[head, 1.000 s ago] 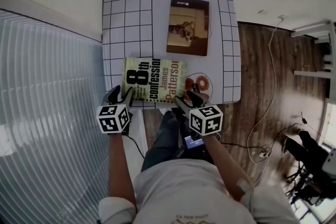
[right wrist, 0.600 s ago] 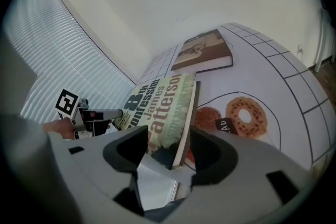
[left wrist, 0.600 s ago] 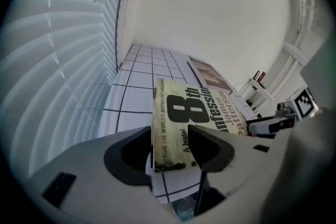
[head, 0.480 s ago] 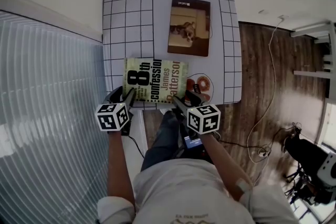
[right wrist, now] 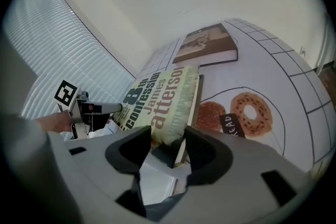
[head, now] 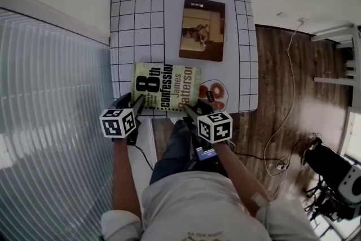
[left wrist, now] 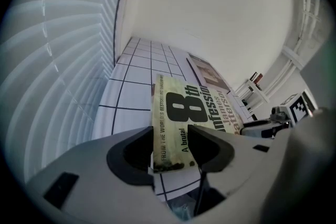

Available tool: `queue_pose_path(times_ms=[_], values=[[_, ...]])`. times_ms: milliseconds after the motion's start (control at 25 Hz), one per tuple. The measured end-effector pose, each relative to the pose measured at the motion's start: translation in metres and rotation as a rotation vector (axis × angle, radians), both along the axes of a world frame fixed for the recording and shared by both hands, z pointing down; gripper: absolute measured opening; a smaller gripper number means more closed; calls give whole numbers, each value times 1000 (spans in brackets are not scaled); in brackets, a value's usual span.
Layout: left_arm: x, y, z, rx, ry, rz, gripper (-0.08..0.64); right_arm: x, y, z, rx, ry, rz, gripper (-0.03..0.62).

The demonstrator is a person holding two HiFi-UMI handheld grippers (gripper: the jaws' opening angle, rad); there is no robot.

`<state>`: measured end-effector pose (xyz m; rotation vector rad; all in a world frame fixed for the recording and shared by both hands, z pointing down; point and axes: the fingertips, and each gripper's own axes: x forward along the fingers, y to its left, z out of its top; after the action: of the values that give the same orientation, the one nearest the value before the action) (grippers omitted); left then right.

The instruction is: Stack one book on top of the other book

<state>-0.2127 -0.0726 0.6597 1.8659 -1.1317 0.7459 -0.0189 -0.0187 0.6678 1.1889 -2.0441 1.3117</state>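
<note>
Fingers of the left gripper and right gripper clench the near corners of the yellow-green paperback book, the right pair having just been closing. The book lies at the near edge of the white gridded desk. Such shallow corner grips may let it slip before it reaches the brown dog-cover book.

Person: pale grey short-sleeved shirt, dark blue trousers. Left gripper: black jaws, white cube with black square markers. Right gripper: same build. Close up, jaw housings grey with dark recessed pads.
</note>
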Motion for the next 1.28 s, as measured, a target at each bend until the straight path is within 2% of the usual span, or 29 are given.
queue_pose_path(times_ms=[280, 560, 1280], values=[[4, 10, 1, -38, 12, -6, 207, 6, 5, -1, -10, 7, -5, 201], [16, 25, -2, -42, 37, -29, 206, 19, 9, -10, 4, 29, -12, 201], [48, 33, -48, 44, 32, -63, 206, 52, 10, -56, 108, 25, 23, 199]])
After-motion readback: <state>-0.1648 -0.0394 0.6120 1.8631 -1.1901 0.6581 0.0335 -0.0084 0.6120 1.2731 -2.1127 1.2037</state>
